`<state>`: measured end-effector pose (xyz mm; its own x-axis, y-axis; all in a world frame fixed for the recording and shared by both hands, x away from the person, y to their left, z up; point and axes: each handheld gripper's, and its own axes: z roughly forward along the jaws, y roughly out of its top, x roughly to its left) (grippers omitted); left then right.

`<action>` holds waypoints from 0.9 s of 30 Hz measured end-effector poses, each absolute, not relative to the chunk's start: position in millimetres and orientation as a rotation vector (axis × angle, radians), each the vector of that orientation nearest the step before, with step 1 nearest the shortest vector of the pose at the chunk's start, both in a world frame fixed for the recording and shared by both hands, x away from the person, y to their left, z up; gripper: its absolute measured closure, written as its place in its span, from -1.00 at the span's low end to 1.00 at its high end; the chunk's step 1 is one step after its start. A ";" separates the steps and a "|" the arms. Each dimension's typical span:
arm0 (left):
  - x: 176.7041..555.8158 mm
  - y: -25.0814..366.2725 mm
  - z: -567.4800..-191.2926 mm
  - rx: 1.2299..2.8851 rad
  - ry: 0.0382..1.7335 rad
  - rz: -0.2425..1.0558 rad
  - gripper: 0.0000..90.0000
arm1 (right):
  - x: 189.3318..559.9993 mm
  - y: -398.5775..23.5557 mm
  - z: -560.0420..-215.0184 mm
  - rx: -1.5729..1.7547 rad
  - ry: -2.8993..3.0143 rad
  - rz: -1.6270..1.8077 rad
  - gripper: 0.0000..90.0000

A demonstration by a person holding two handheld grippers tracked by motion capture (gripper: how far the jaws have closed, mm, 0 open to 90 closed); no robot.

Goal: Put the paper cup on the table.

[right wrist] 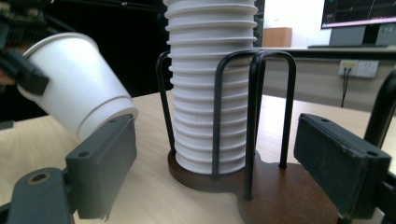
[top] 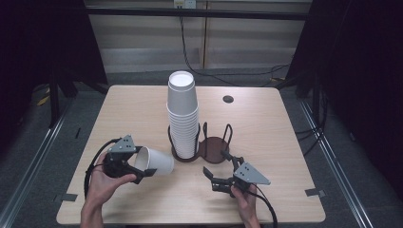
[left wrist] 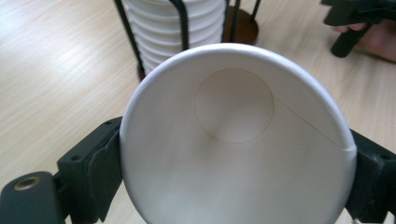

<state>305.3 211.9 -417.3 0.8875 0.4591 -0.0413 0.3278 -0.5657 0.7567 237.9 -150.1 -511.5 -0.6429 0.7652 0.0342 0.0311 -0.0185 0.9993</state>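
Black jaws of the left gripper are clamping a single white cup by its rim, one jaw on each side, so the cup is lying tilted with its mouth toward the hand and its base pointing toward the holder. In the high view the cup is hanging just above the table, near the left foot of the stack, which is sitting inside the holder's left wire ring; the right ring beside it is standing empty. The right gripper is waiting with its jaws spread wide and holding nothing, aimed at the holder from the near right. Judging from this, the step in hand is moving the cup relative to the holder, probably toward the empty ring. To do it well, the left hand should be turning the cup upright or fully inverted before lowering it, keeping the squeeze light so the rim is not crushing oval, and clearing the wire loops. The right gripper could be steadying the wooden base, since a nudge could topple the tall stack.
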 end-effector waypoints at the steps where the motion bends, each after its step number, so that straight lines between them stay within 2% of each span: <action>1: 307.6 212.3 -415.0 2.231 0.562 0.208 -0.78 | 236.4 -149.0 -511.6 0.819 1.699 1.703 -0.72; 13: 338.6 215.6 -403.2 2.328 0.615 0.202 -0.79 | 236.1 -149.3 -511.7 0.834 1.693 1.707 -0.71; 27: 367.7 215.0 -396.0 2.490 0.681 0.256 -0.80 | 236.0 -149.3 -511.8 0.833 1.694 1.707 -0.71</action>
<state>367.7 215.0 -396.0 0.8543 0.5183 0.0388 0.4158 -0.7263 0.5474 236.0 -149.3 -511.8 -0.6314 0.7750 0.0272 0.0212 -0.0178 0.9996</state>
